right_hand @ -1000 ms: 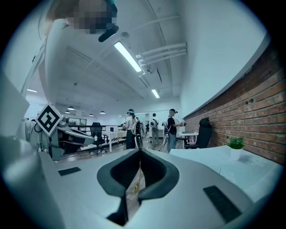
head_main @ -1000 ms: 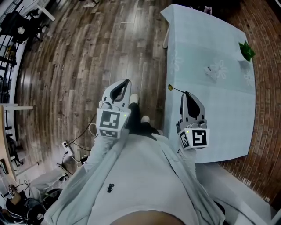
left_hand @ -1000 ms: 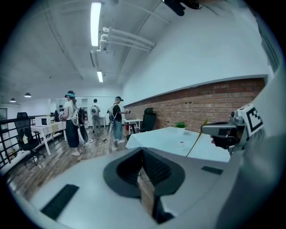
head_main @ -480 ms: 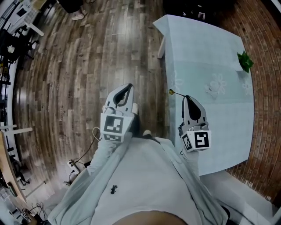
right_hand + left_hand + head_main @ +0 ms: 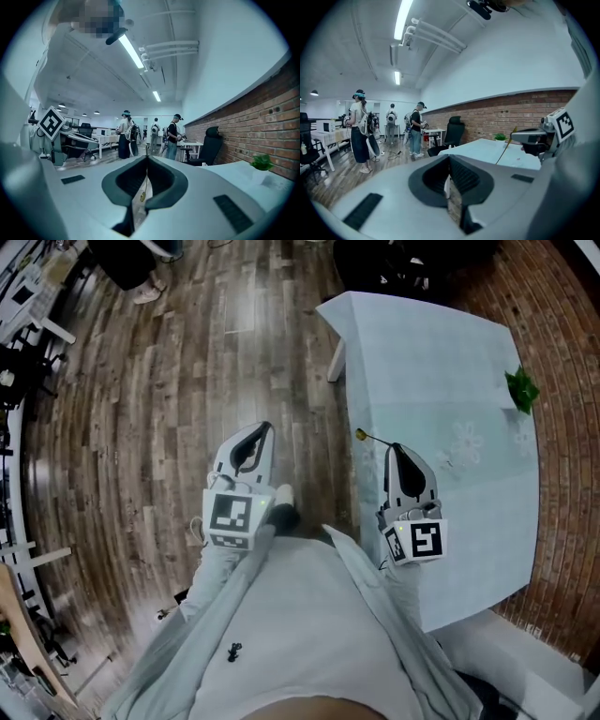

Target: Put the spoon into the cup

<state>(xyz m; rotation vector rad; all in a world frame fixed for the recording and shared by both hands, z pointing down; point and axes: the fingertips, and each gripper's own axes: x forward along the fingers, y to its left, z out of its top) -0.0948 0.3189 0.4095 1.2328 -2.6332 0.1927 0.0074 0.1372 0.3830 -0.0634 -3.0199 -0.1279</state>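
Right gripper [image 5: 395, 448]: jaws pressed together on the thin gold-coloured metal spoon [image 5: 372, 439]; it hangs above the near left edge of the worktop [image 5: 441, 352].
Spoon in the right gripper view: the slim stem [image 5: 142, 190] runs down the seam of the closed jaws, with a small rounded end low in the gap.
Spoon in the head view: it juts past the jaw tips, up and to the left, and its yellowish end lies over the worktop's left edge.
Left gripper [image 5: 266, 427]: jaws together [image 5: 449, 158], nothing between them; held above the dark wooden plank floor [image 5: 141, 427], beside the worktop and apart from it.
Worktop: a table under a pale blue-white cloth with a faint flower print.
Small pale thing [image 5: 442, 462]: lies on the cloth to the right of the right gripper; too small to name.
Green leafy plant [image 5: 520, 388]: at the far right edge of the worktop, beside the red brick wall [image 5: 262, 131].
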